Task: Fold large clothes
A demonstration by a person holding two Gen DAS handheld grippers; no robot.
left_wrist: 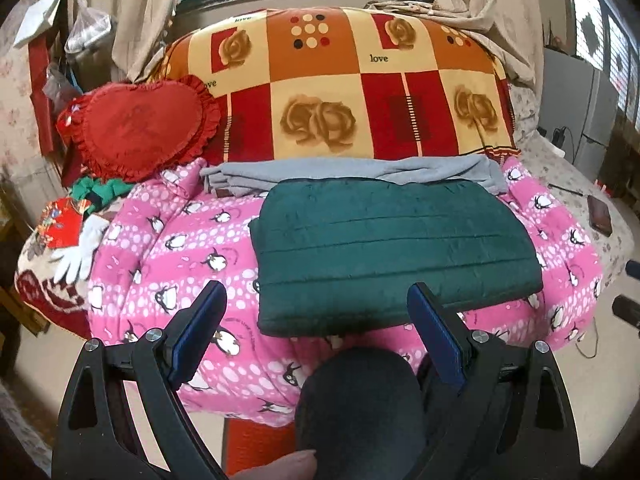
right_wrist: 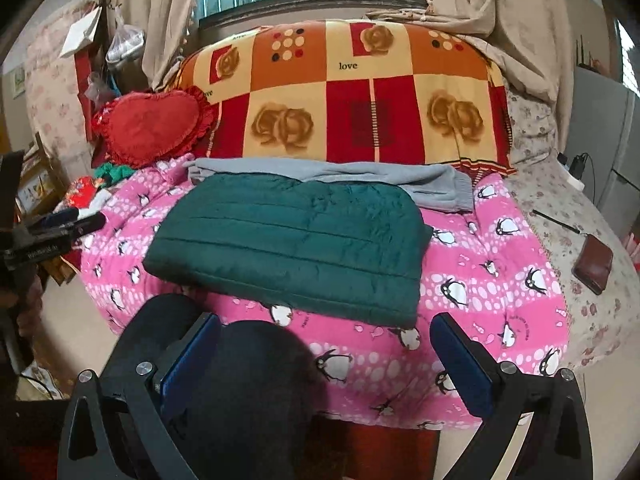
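Note:
A dark green quilted garment (left_wrist: 392, 248) (right_wrist: 288, 240) lies folded into a flat rectangle on the pink penguin blanket (left_wrist: 168, 248) (right_wrist: 500, 280). Behind it a grey garment (left_wrist: 360, 170) (right_wrist: 360, 178) lies folded along the blanket's far edge. My left gripper (left_wrist: 316, 300) hovers in front of the green garment's near edge, its blue pads (left_wrist: 200, 332) wide apart and holding nothing. My right gripper (right_wrist: 326, 322) stands open the same way, short of the near right corner, with nothing between its fingers. A person's knee in dark trousers (left_wrist: 360, 400) (right_wrist: 240, 392) fills the foreground of both views.
A big folded quilt with orange and red rose squares (left_wrist: 340, 92) (right_wrist: 360, 100) is stacked at the back, with a red heart cushion (left_wrist: 140, 128) (right_wrist: 152, 128) at its left. A white glove (left_wrist: 80, 252) lies at the left edge. A brown wallet (right_wrist: 594, 262) and a pen (right_wrist: 556, 222) lie to the right.

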